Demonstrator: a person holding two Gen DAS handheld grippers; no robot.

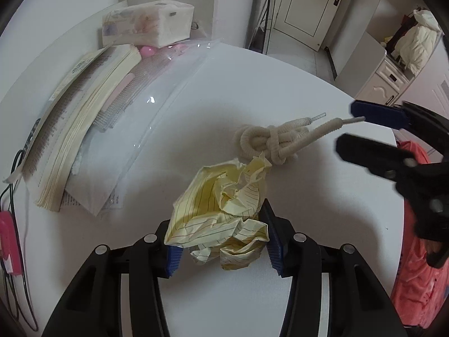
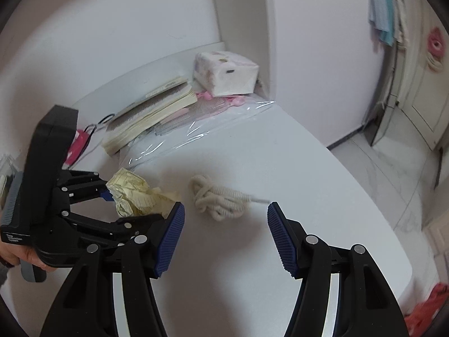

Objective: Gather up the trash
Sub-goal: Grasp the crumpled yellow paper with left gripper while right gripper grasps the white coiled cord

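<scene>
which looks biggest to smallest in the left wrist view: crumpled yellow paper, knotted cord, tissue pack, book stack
1. book stack
2. crumpled yellow paper, though it sits nearest the camera
3. tissue pack and knotted cord: too alike to rank

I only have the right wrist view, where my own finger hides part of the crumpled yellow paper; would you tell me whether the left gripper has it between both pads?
Observer: Yes. In the left wrist view the crumpled yellow paper sits between the blue pads of the left gripper and touches both.
Operator: Thank you. Does the paper touch the cord?
Observer: Its far corner overlaps the knot of the knotted cream cord, so they look in contact.
Operator: How many loose ends does the cord have?
Observer: Two stiff ends, both pointing toward the right gripper; one reaches its blue pad.
</scene>
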